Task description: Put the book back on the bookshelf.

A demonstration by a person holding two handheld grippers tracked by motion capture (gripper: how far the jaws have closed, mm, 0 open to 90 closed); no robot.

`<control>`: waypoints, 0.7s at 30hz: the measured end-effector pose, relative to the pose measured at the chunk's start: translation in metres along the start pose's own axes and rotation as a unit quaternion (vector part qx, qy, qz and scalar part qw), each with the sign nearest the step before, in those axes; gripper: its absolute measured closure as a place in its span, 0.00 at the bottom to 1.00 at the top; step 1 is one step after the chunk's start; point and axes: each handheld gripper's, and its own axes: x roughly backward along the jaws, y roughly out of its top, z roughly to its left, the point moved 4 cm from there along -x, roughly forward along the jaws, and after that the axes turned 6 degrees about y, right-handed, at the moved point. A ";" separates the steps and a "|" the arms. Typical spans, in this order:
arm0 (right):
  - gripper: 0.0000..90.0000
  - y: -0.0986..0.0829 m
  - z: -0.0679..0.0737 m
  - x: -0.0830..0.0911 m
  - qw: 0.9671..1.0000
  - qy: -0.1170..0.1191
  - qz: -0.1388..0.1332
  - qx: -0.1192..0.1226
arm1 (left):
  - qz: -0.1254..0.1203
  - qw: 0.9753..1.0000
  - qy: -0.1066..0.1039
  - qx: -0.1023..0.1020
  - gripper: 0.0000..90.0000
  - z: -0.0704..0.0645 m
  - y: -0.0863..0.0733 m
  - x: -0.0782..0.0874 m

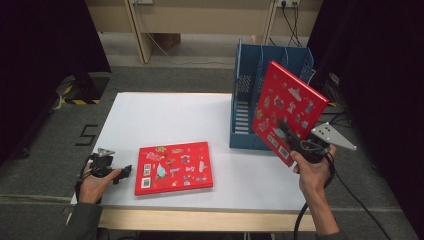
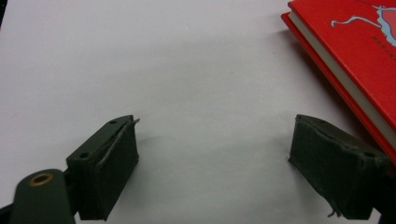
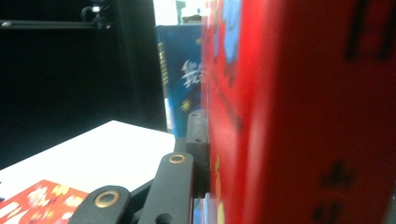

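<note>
Pinching one book (image 1: pixel 290 111) in your right gripper (image 1: pixel 295 142) near the rack (image 1: pixel 245 90), seemingly not yet slotted; the second book (image 1: pixel 173 167) waits beside your spread left gripper (image 1: pixel 125 172).

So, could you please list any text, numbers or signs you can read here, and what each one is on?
"5": a dark mark on the grey floor left of the table.
Held red book: dark characters on the cover, too blurred to read.
Flat red book: printing and code squares, too small.
Blue file rack: pale characters, blurred.

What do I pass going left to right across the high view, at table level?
left gripper → red book lying flat on the table → blue file rack → red book held up in the right gripper.
</note>
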 end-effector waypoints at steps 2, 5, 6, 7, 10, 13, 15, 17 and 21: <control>0.88 0.004 -0.007 -0.006 1.000 -0.007 -0.002 0.000 | 0.000 1.000 0.000 -0.001 0.15 0.000 0.000 0.000; 0.88 0.008 -0.016 -0.016 1.000 -0.024 -0.001 -0.002 | 0.000 1.000 0.000 0.000 0.15 0.000 0.000 0.000; 0.88 0.009 -0.019 -0.019 1.000 -0.031 0.000 -0.005 | 0.000 1.000 0.000 0.000 0.15 0.000 0.000 0.000; 0.88 0.009 -0.022 -0.023 0.999 -0.033 0.003 -0.006 | -0.001 1.000 -0.001 0.001 0.15 0.000 0.000 0.000; 0.88 0.009 -0.031 -0.036 0.999 -0.049 0.003 -0.013 | -0.001 1.000 0.000 0.000 0.15 0.000 0.000 0.000; 0.88 0.011 -0.040 -0.049 0.998 -0.067 0.004 -0.014 | -0.001 1.000 0.000 0.000 0.15 0.000 0.000 0.000; 0.88 0.012 -0.046 -0.057 0.997 -0.078 0.004 -0.017 | -0.001 1.000 0.000 0.000 0.15 0.000 0.000 0.000; 0.88 0.013 -0.051 -0.065 0.996 -0.092 0.005 -0.016 | -0.002 1.000 0.000 0.000 0.15 0.000 0.000 0.000; 0.88 0.011 -0.061 -0.078 0.993 -0.117 0.008 -0.016 | -0.002 1.000 0.000 0.000 0.15 0.000 0.000 0.000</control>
